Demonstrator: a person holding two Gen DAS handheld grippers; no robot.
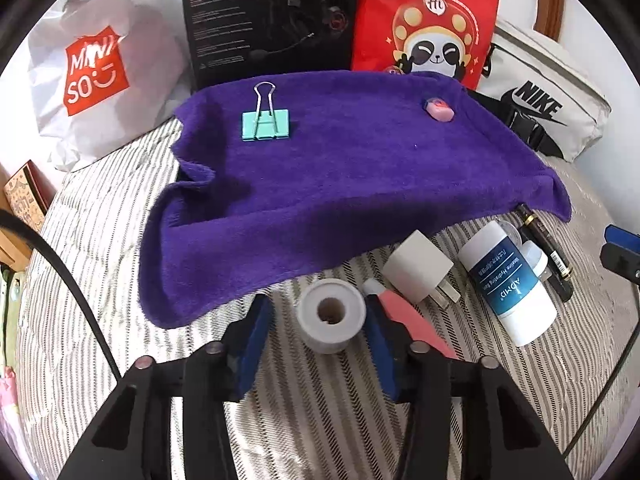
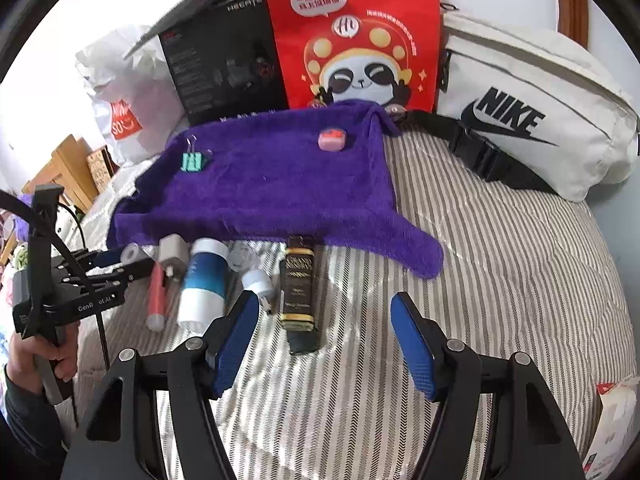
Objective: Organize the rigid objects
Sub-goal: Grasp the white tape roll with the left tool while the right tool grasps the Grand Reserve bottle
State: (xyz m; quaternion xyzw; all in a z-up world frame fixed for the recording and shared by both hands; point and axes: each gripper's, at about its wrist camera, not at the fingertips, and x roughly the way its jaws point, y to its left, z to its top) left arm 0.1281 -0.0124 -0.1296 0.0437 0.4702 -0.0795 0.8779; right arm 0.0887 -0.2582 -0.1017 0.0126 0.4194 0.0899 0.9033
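Note:
A purple towel (image 1: 320, 176) lies on the striped bed and holds a green binder clip (image 1: 265, 123) and a pink eraser (image 1: 439, 109). In front of it lie a white tape roll (image 1: 331, 315), a white plug adapter (image 1: 418, 266), a pink tube (image 1: 412, 320), a blue-and-white balm stick (image 1: 508, 280) and a black pen (image 1: 546, 252). My left gripper (image 1: 318, 320) is open, its blue pads on either side of the tape roll, with a gap on the left side. My right gripper (image 2: 324, 344) is open and empty, near a black box (image 2: 298, 288) on the bed.
Behind the towel stand a white Miniso bag (image 1: 96, 76), a black carton (image 1: 268, 16), a red panda bag (image 1: 428, 20) and a white Nike pouch (image 1: 548, 100). A small clear bottle (image 2: 258, 280) lies by the balm stick (image 2: 204, 280). A white packet (image 2: 612, 412) sits at the right.

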